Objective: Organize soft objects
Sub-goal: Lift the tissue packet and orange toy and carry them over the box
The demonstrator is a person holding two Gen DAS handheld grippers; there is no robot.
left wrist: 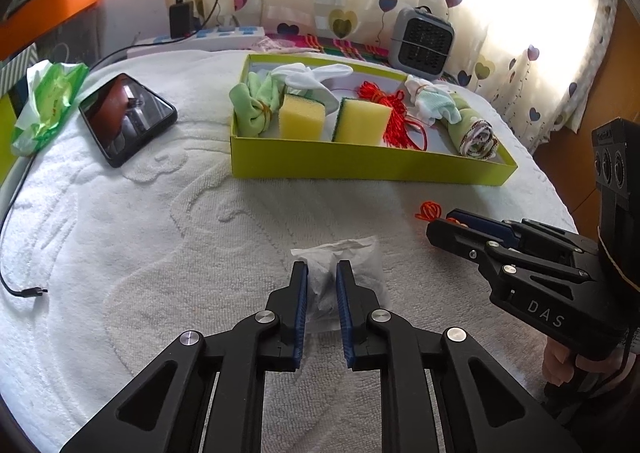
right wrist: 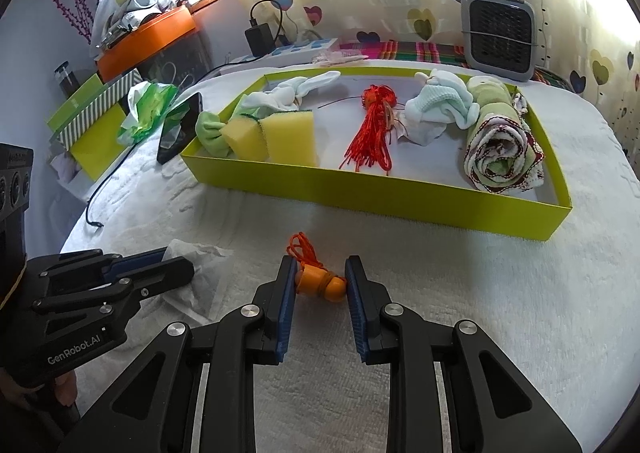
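A crumpled white tissue (left wrist: 354, 253) lies on the white towel-covered table, and my left gripper (left wrist: 322, 273) is shut on it, the blue pads pinching its middle. To its right, my right gripper (right wrist: 320, 273) is shut on a small orange piece (right wrist: 320, 285) wound with orange cord (right wrist: 302, 247), resting on the towel. Behind both stands a shallow lime-green box (left wrist: 360, 167) holding two yellow sponges (left wrist: 302, 117), a red cord bundle (right wrist: 370, 133), bundled socks (right wrist: 436, 109) and a rolled towel (right wrist: 500, 157). The left gripper (right wrist: 176, 265) and the tissue (right wrist: 200, 257) also show in the right wrist view.
A black phone (left wrist: 128, 117) and a green tissue pack (left wrist: 48, 101) lie at the left. A loose cable end (left wrist: 30, 291) sits near the left edge. A grey fan heater (left wrist: 424, 39) and a power strip (left wrist: 224, 35) stand at the back before the curtain.
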